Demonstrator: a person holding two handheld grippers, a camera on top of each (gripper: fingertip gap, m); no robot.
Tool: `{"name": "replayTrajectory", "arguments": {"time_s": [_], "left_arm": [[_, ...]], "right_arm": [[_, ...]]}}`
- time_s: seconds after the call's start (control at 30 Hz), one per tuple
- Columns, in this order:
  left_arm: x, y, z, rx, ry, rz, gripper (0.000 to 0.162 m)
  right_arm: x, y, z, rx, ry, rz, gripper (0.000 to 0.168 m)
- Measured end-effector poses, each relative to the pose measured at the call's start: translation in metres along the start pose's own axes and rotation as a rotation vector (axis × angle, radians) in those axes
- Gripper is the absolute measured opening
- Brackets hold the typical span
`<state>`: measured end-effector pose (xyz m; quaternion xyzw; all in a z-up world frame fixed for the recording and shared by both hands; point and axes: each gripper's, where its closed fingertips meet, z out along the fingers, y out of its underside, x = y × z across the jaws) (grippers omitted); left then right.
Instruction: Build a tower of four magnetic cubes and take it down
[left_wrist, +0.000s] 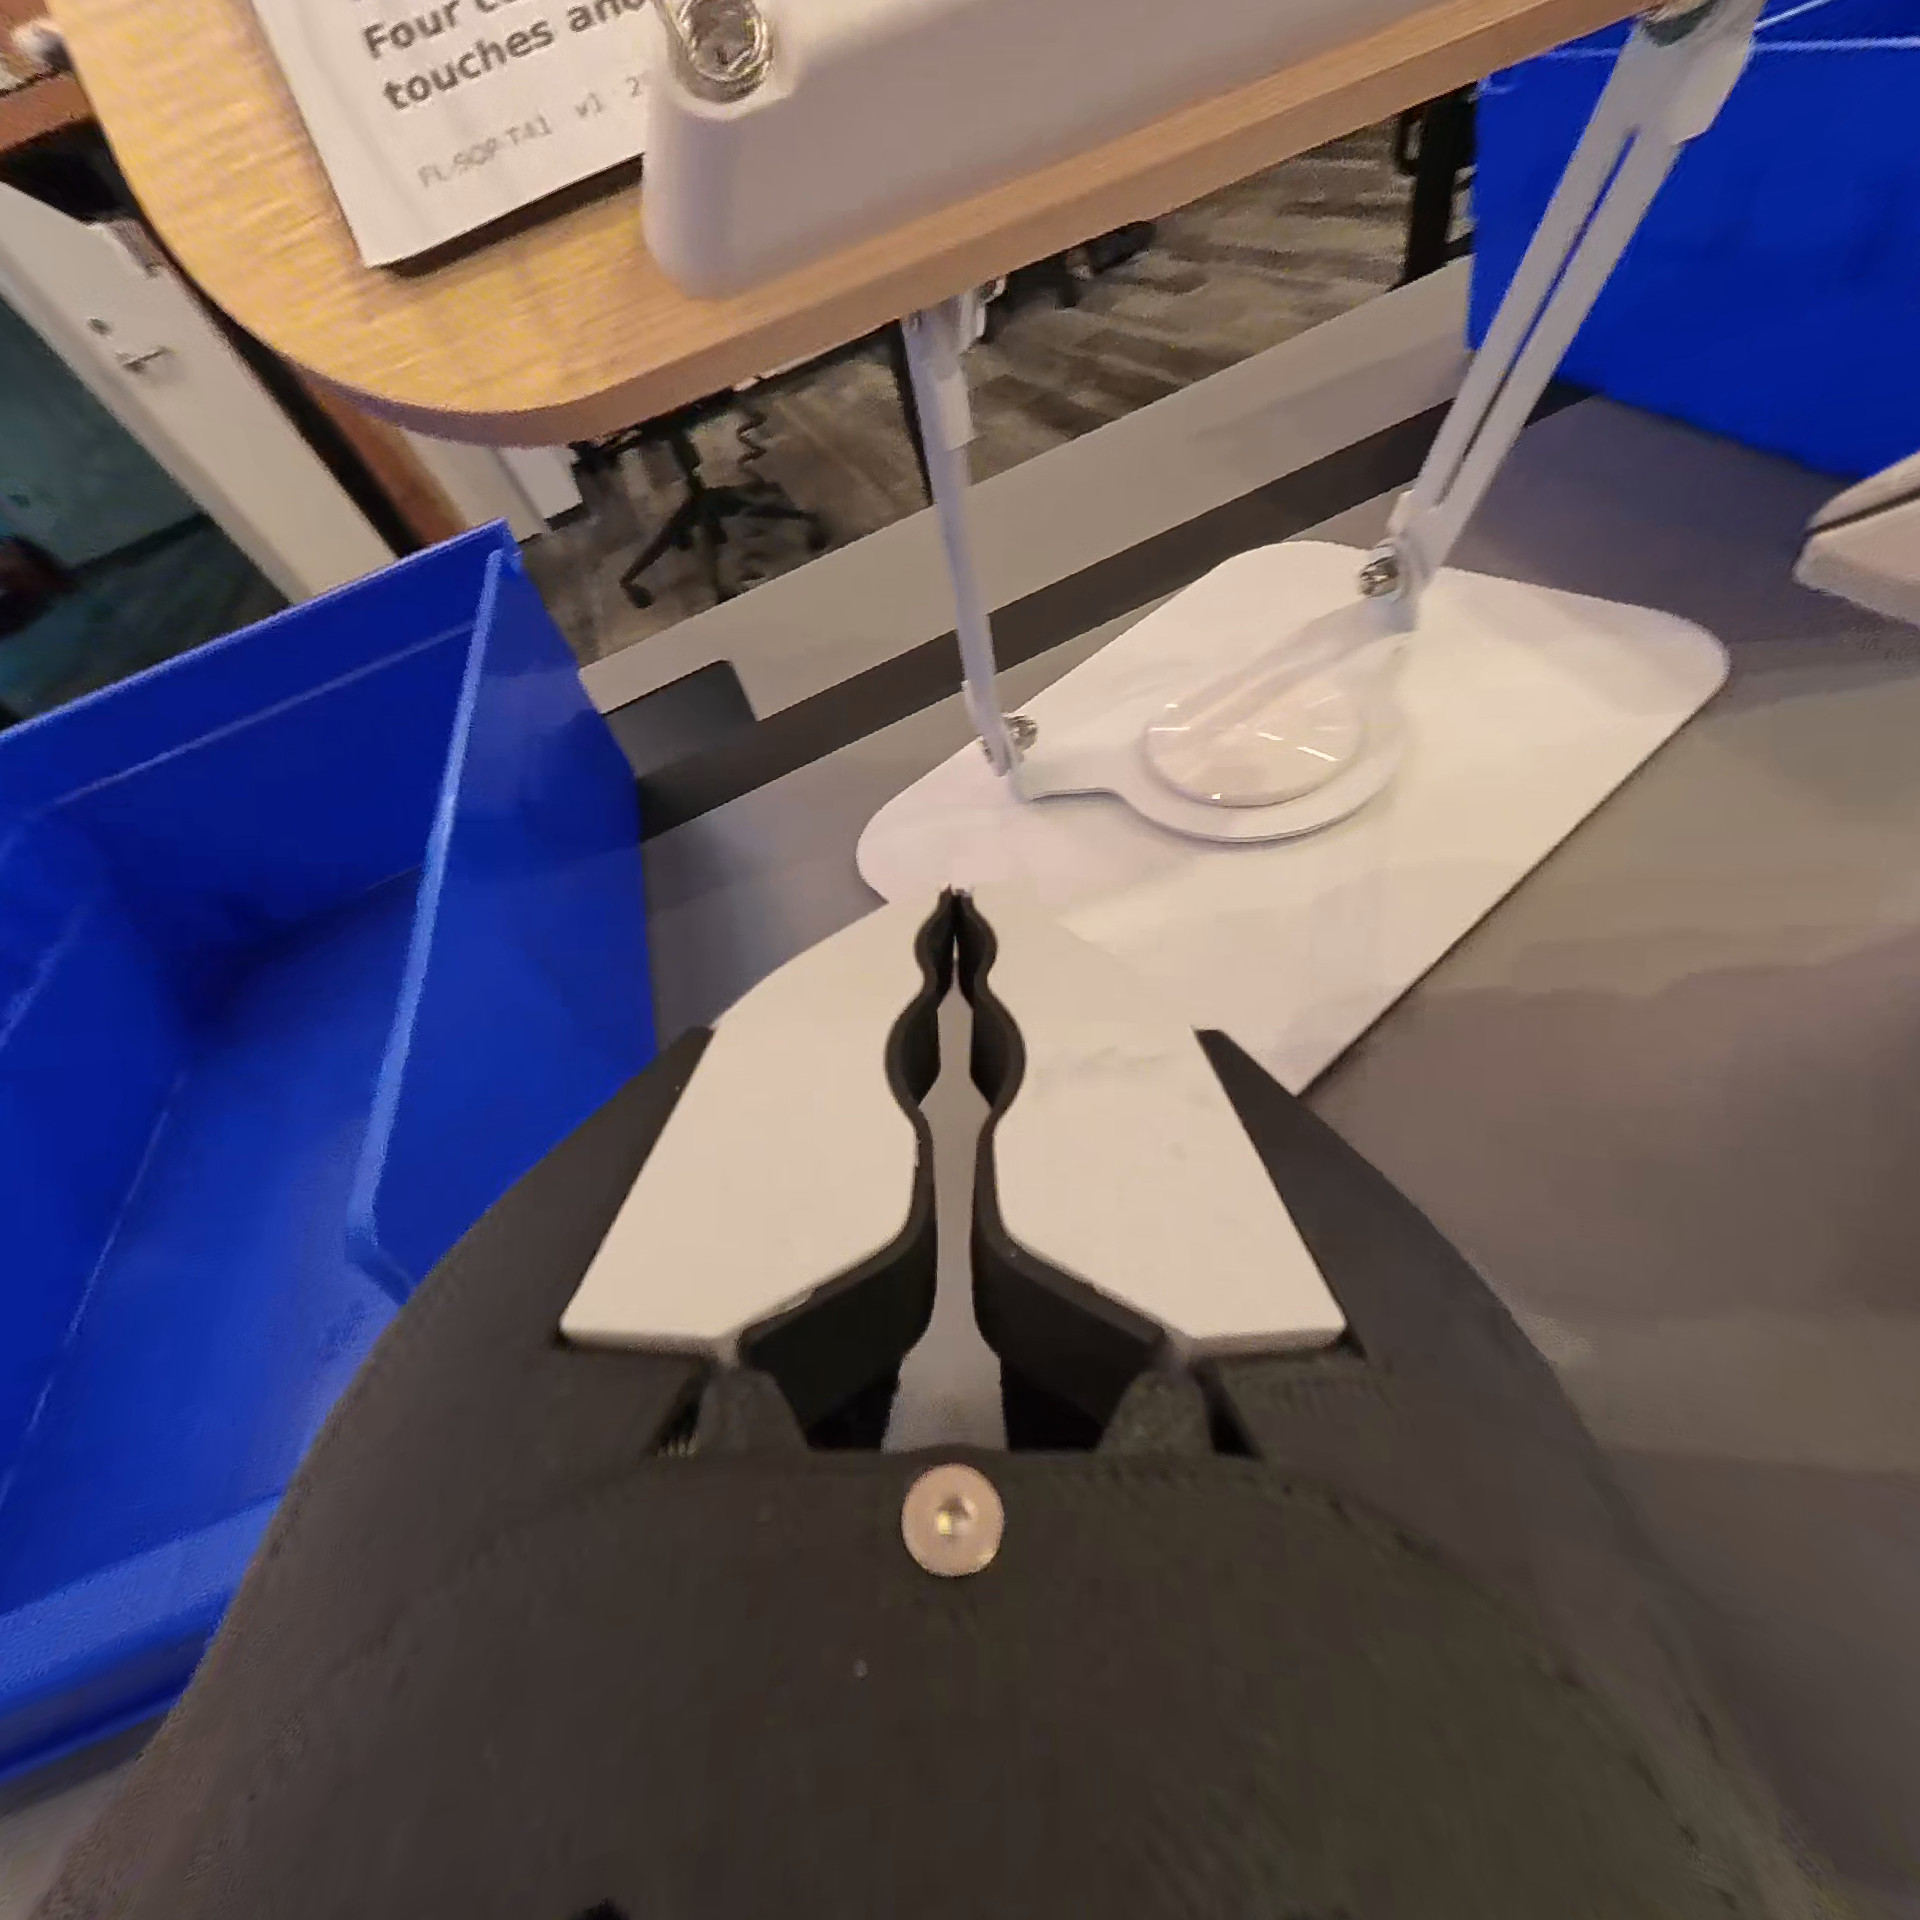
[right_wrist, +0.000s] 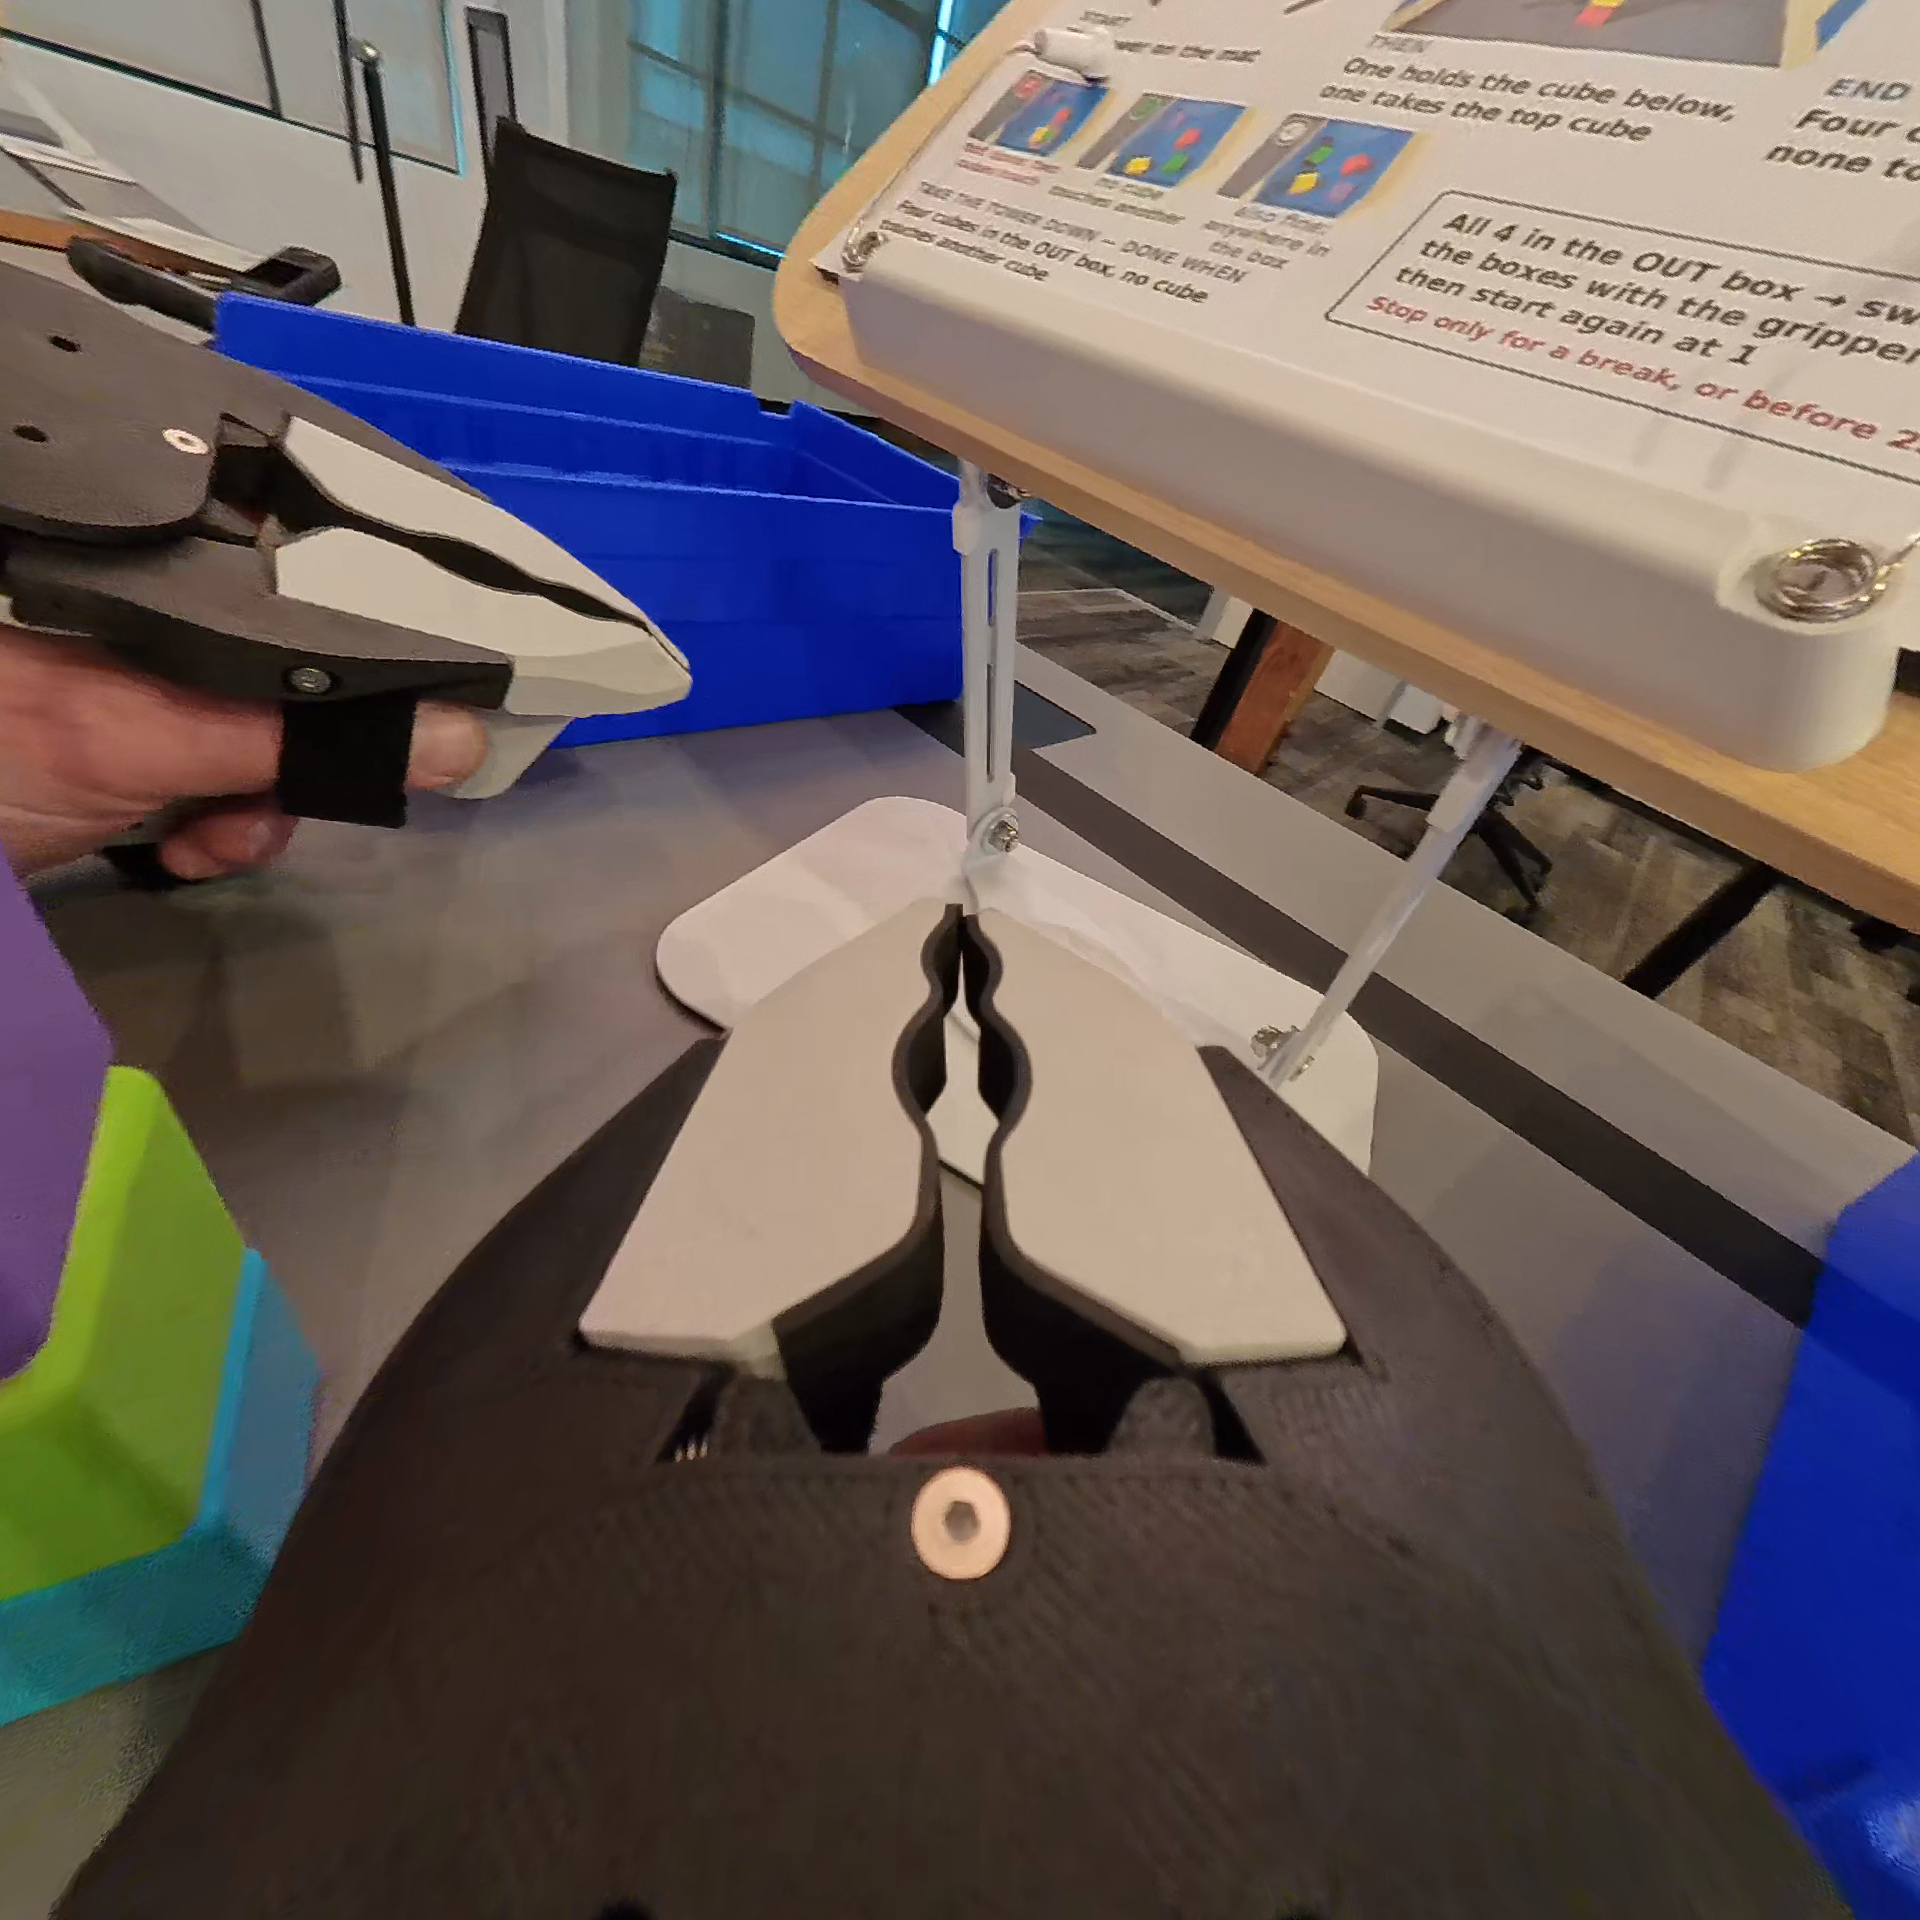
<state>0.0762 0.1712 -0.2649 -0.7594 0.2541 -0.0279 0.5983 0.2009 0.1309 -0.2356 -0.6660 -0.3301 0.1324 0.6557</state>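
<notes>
In the right wrist view a stack of cubes stands at the left edge: a purple cube (right_wrist: 42, 1091) on a green cube (right_wrist: 104, 1351) on a light-blue cube (right_wrist: 156, 1558); the stack's top is cut off. My right gripper (right_wrist: 958, 914) is shut and empty, to the right of the stack over the grey table. My left gripper (left_wrist: 954, 899) is shut and empty, over the white stand base. It also shows in the right wrist view (right_wrist: 665, 665), held by a hand, shut, above the table to the left. No cube shows in the left wrist view.
A blue bin (left_wrist: 260, 935) lies left of my left gripper and also shows in the right wrist view (right_wrist: 675, 540). Another blue bin (right_wrist: 1849, 1507) is at the right. A white stand (left_wrist: 1299, 831) holds a wooden board with an instruction sheet (right_wrist: 1455, 260) overhead. About 15 cm separates my left fingertips from my right.
</notes>
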Motion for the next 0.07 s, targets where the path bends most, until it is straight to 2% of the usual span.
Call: {"name": "replayTrajectory", "arguments": {"time_s": [0.07], "left_arm": [[-0.0018, 0.0008, 0.0003, -0.005, -0.035, 0.041, 0.0]], "right_arm": [[0.0004, 0.0008, 0.0008, -0.006, 0.006, -0.004, 0.0]]}}
